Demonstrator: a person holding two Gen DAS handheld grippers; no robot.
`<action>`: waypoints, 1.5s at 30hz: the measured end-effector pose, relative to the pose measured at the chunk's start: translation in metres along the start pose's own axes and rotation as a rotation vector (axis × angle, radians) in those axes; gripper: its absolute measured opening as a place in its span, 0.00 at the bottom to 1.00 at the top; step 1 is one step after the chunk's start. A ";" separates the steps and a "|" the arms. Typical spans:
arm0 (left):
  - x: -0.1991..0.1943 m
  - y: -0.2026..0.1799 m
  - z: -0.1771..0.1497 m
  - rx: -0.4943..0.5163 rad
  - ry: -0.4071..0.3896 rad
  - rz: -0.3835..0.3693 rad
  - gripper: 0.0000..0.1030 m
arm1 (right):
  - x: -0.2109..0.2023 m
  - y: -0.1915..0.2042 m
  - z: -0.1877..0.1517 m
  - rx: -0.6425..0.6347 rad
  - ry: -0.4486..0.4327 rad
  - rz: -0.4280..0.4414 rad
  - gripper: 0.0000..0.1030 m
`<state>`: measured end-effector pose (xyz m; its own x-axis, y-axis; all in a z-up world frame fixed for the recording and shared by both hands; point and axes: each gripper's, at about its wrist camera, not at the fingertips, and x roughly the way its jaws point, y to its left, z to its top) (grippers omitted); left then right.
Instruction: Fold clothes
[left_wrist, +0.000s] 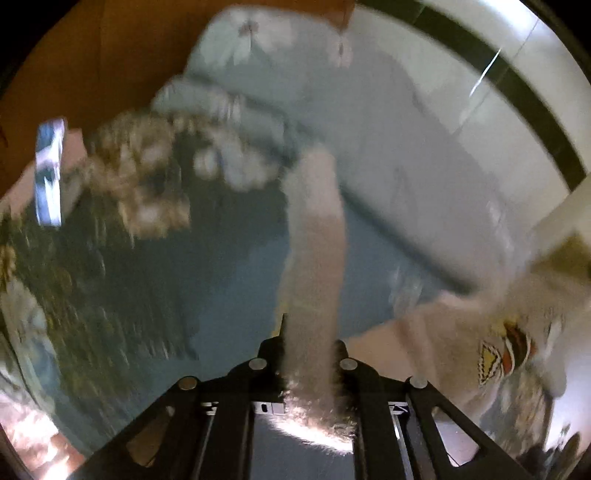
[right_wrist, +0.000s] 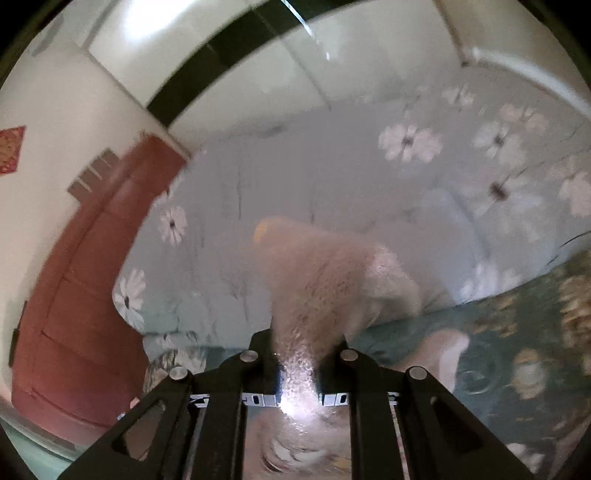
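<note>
Fuzzy pale pink knit fills the gap between the 2 black fingers of the left gripper (left_wrist: 308, 354), which is closed on a strip of the garment (left_wrist: 314, 258). From that grip the strip runs straight ahead of the gripper and up, a narrow band of fleecy cloth, blurred by motion. To the right of the gripper, more of the same pale garment spreads out, carrying a printed patch (left_wrist: 506, 354) in yellow, orange and black. Under and ahead of the gripper lies a teal bedspread (left_wrist: 229, 280) with a gold and cream flower pattern to the left, and beyond it a light blue duvet (left_wrist: 388, 140) with white flowers. A brown headboard (left_wrist: 103, 55) stands far ahead to the left.

In the right wrist view, the right gripper (right_wrist: 308, 350) is likewise clamped on the pink knit, its 2 fingers drawn close with the cloth bunched between them and bright glare on the fabric just behind the tips. The garment rises ahead of this gripper in a rounded hump, then drops to the right toward the teal bedspread, where a further pale fold rests. The floral duvet lies ahead and to both sides. A red-brown door (right_wrist: 81, 288) stands to the left of the gripper, set in a white wall (right_wrist: 55, 122), and a small red paper square (right_wrist: 11, 149) hangs at the far left edge.
</note>
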<state>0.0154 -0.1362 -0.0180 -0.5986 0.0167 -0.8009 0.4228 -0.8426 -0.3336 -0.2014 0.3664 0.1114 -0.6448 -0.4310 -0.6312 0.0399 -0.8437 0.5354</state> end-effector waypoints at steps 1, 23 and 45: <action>-0.013 -0.003 0.009 0.007 -0.040 -0.012 0.09 | -0.016 0.000 0.000 0.000 -0.022 0.008 0.13; -0.143 -0.001 0.115 0.164 -0.336 -0.060 0.09 | -0.094 -0.029 -0.114 0.129 0.095 0.105 0.13; 0.131 0.026 0.142 0.031 -0.028 0.093 0.09 | 0.111 -0.118 -0.108 0.193 0.161 -0.142 0.13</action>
<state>-0.1487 -0.2323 -0.0608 -0.5767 -0.0771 -0.8133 0.4566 -0.8559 -0.2426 -0.1953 0.3831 -0.0823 -0.5038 -0.3708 -0.7802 -0.1983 -0.8295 0.5222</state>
